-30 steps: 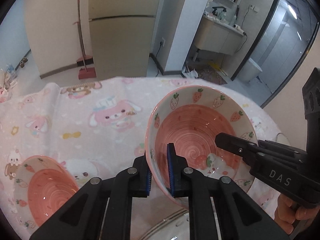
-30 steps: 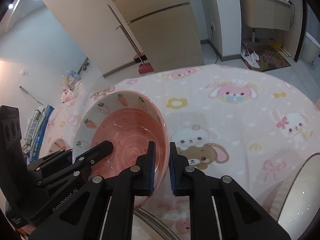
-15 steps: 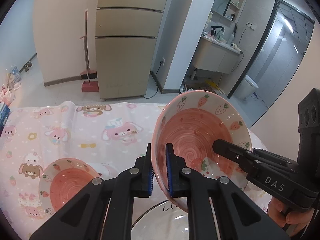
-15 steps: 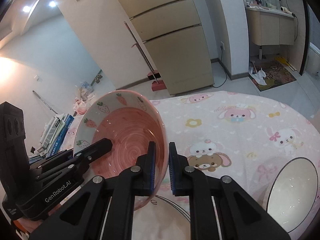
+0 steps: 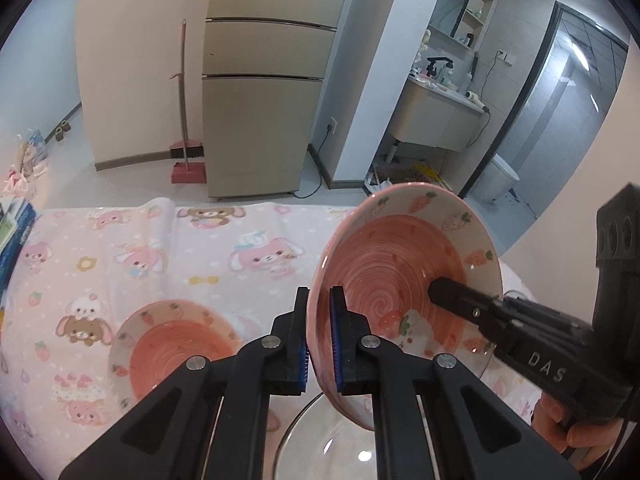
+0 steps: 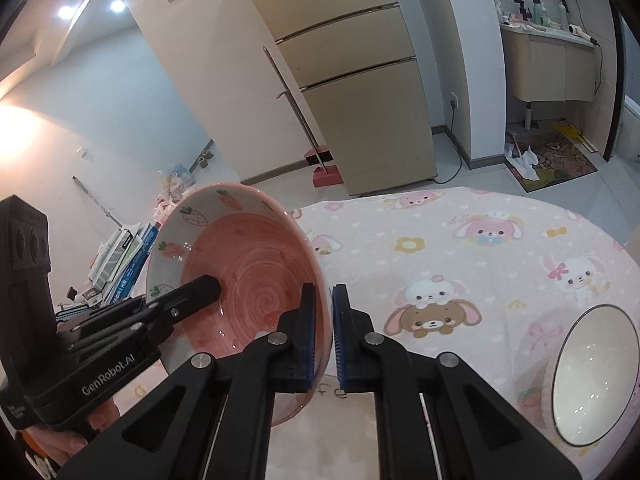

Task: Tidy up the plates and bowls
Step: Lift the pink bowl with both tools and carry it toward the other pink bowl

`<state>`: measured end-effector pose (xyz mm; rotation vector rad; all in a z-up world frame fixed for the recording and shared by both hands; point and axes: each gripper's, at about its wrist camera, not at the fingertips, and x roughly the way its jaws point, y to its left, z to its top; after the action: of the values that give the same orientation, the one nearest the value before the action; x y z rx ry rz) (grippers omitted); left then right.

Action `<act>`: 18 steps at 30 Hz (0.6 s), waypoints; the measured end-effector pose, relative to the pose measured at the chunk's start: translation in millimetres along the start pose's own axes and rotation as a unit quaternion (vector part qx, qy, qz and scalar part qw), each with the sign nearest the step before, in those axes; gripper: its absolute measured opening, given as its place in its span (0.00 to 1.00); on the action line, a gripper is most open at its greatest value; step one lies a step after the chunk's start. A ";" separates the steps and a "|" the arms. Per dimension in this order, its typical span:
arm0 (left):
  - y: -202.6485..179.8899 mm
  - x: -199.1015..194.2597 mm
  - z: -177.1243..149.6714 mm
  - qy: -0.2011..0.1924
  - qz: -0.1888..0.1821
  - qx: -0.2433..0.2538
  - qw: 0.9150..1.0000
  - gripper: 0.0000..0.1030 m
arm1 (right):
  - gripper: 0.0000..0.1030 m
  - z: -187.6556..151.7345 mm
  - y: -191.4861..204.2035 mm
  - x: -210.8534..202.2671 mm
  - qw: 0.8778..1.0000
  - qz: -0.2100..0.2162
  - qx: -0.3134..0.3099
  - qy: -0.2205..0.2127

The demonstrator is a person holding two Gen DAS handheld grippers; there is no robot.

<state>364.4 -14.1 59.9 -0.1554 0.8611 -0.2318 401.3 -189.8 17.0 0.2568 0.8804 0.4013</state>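
Note:
A pink bowl with strawberry and carrot prints hangs tilted above the table, held by both grippers. My left gripper is shut on its near left rim, with one pad inside and one outside. On the opposite rim my right gripper has its jaws closing tighter, the rim pressed between the pads. Each gripper shows in the other's view: the right gripper and the left gripper. The same bowl fills the left of the right wrist view. A second matching pink bowl sits on the tablecloth.
A clear glass plate lies directly beneath the lifted bowl. A white bowl sits near the table's right edge. The pink cartoon tablecloth covers the round table. Beyond it are a fridge and a broom with dustpan.
Both grippers have risen together with the pink bowl between them. The table has dropped lower in both views, and the second pink bowl and white bowl show more fully.

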 end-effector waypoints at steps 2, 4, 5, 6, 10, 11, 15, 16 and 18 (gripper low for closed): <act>7.5 -10.0 -3.9 -0.002 0.004 -0.006 1.000 0.09 | 0.07 -1.4 9.5 -0.9 1.000 0.002 -0.004 0.005; 15.1 -23.0 -6.9 -0.009 0.005 -0.012 1.000 0.09 | 0.07 -3.4 22.5 -4.3 1.000 0.004 -0.013 0.006; 19.0 -30.0 -7.6 -0.013 0.007 -0.015 1.000 0.09 | 0.07 -4.6 30.8 -7.3 1.000 0.005 -0.021 0.004; 23.6 -40.5 -8.6 -0.020 0.011 -0.017 1.000 0.09 | 0.07 -5.5 38.1 -9.6 1.000 0.007 -0.026 0.002; 37.2 -72.2 -11.3 -0.039 0.025 -0.022 0.999 0.09 | 0.07 -8.3 70.1 -19.0 0.999 0.018 -0.045 -0.005; 41.1 -79.1 -12.2 -0.043 0.028 -0.024 0.998 0.09 | 0.07 -8.8 77.8 -20.6 0.999 0.022 -0.049 -0.006; 60.9 -99.5 -17.8 -0.052 0.039 -0.036 0.997 0.09 | 0.08 -12.5 104.8 -20.7 0.998 0.034 -0.062 -0.006; 64.8 -101.9 -19.3 -0.053 0.041 -0.039 0.997 0.09 | 0.08 -14.3 111.0 -19.4 0.997 0.036 -0.064 -0.005; 73.2 -104.5 -23.2 -0.051 0.046 -0.044 0.997 0.09 | 0.08 -17.9 121.0 -14.8 0.997 0.038 -0.068 -0.001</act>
<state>291.1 83.1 104.6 -0.2074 0.7745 -0.0996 350.5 -87.0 62.0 0.1650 0.8389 0.5292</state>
